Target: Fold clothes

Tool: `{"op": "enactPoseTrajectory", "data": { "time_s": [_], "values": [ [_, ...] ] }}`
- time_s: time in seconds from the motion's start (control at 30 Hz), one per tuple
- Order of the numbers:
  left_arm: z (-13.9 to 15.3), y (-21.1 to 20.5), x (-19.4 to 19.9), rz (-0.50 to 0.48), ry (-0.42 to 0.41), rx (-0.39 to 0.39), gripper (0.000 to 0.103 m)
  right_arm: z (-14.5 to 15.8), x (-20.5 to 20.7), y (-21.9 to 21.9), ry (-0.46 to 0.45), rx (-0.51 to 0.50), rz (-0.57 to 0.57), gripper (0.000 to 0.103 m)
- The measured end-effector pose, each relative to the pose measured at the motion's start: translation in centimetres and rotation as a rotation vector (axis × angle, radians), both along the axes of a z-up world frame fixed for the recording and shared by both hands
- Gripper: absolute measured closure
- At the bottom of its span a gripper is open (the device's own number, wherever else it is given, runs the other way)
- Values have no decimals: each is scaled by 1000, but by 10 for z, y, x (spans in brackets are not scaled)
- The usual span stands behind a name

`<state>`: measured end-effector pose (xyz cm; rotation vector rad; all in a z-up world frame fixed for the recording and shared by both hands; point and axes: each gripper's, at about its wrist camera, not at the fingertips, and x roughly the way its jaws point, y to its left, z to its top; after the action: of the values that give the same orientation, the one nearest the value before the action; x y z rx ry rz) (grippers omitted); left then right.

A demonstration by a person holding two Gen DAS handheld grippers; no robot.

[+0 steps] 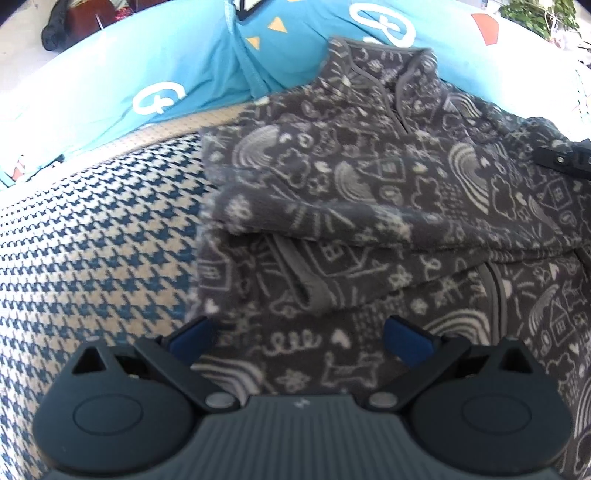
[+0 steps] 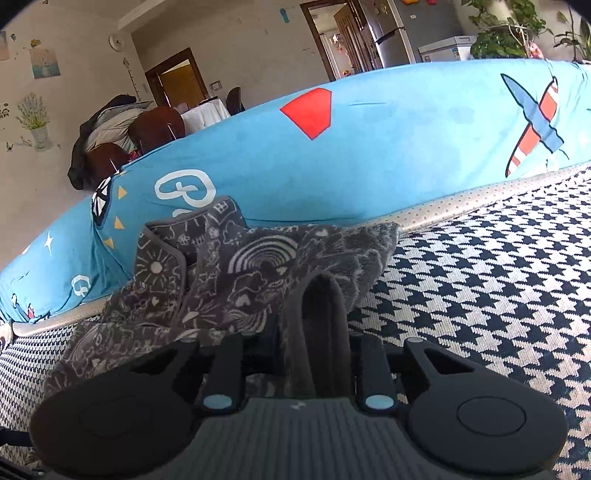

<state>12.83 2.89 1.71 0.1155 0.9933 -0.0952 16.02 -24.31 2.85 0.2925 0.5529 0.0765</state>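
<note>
A grey fleece jacket [image 1: 369, 177] with white doodle prints lies partly folded on the houndstooth cover [image 1: 92, 240], collar toward the blue cushion. One sleeve is laid across its front. My left gripper [image 1: 299, 339] hovers open over the jacket's near hem, blue pads [image 1: 192, 338] spread wide and holding nothing. In the right wrist view my right gripper [image 2: 314, 332] is shut on a fold of the jacket [image 2: 258, 273], and the fabric drapes over its fingertips and hides them. The right gripper [image 1: 565, 158] also shows at the jacket's right edge in the left wrist view.
A blue cushion [image 2: 369, 147] with cartoon prints runs along the back of the houndstooth cover [image 2: 498, 295]. Behind it are brown chairs [image 2: 155, 125] with a dark coat, a doorway, a fridge and potted plants [image 2: 498, 33].
</note>
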Motion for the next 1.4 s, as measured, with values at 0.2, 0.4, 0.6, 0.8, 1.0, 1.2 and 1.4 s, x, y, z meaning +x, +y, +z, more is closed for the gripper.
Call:
{"op": "enactPoseTrajectory", "data": {
  "time_s": [0.2,0.4,0.6,0.8,1.0,1.2,1.4],
  "values": [
    [18,19,0,49,-47,-7,0,27,-14,38,-67,-89,33,83],
    [31,46,-2,113,-67,-9,0,47,-18,94,-120,-150,107,86],
    [40,83,-8,186,-73,-29,0,61,-17,155,-160,-162,195,88],
    [45,122,-13,279,-80,-54,0,45,-21,232,-214,-276,389,86],
    [43,143,-12,327,-63,-72,0,-6,-26,280,-162,-471,549,58],
    [46,146,-12,329,-70,-85,0,0,-31,276,-198,-425,561,52],
    [53,145,-10,338,-100,-99,0,17,-44,271,-223,-435,564,50]
  ]
}}
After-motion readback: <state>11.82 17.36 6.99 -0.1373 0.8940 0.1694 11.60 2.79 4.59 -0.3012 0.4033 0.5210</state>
